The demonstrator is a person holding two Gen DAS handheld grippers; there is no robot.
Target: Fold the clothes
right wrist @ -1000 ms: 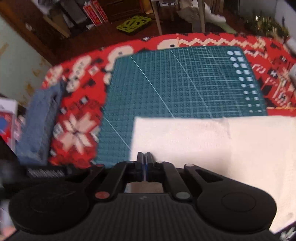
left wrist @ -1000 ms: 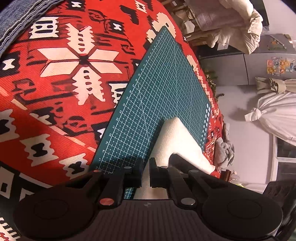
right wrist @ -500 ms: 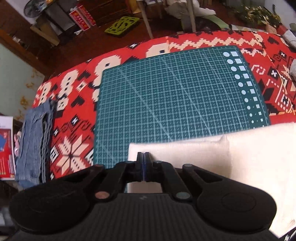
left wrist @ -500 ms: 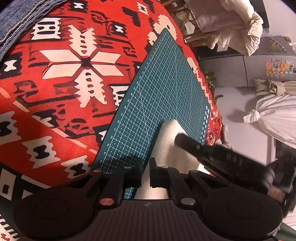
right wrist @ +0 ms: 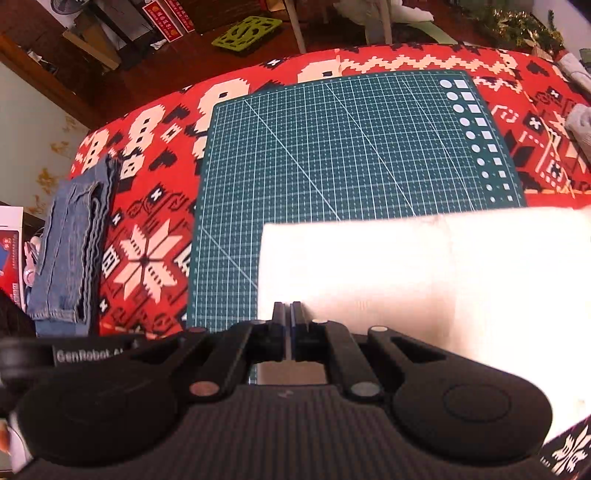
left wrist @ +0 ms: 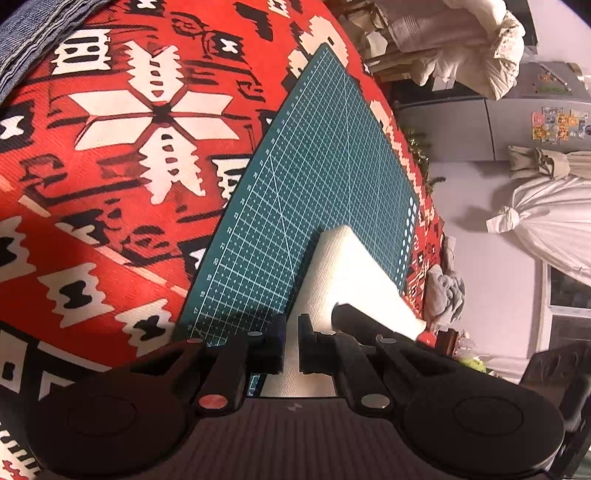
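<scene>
A white folded cloth [right wrist: 406, 266] lies on the near right part of the green cutting mat [right wrist: 351, 147], its left edge straight. My right gripper [right wrist: 287, 314] is shut at the cloth's near left corner, pinching its edge. In the left wrist view the same white cloth [left wrist: 347, 266] runs away from me as a narrow strip on the mat [left wrist: 325, 166]. My left gripper [left wrist: 290, 328] is closed on the cloth's near end, and white fabric fills the small gap between its fingers. A dark part of the other gripper [left wrist: 354, 314] rests on the cloth just beyond.
The mat sits on a red, white and black patterned tablecloth [right wrist: 147, 258]. Folded blue jeans [right wrist: 70, 251] lie at the table's left edge, also seen as jeans [left wrist: 33, 29]. A grey crumpled cloth [left wrist: 445, 291] lies past the mat's far side. Furniture and floor lie beyond.
The right gripper swung across the left wrist view half a second ago and has drawn back. The cloth's far edge dipped and rose again in the right wrist view. The left gripper stayed put.
</scene>
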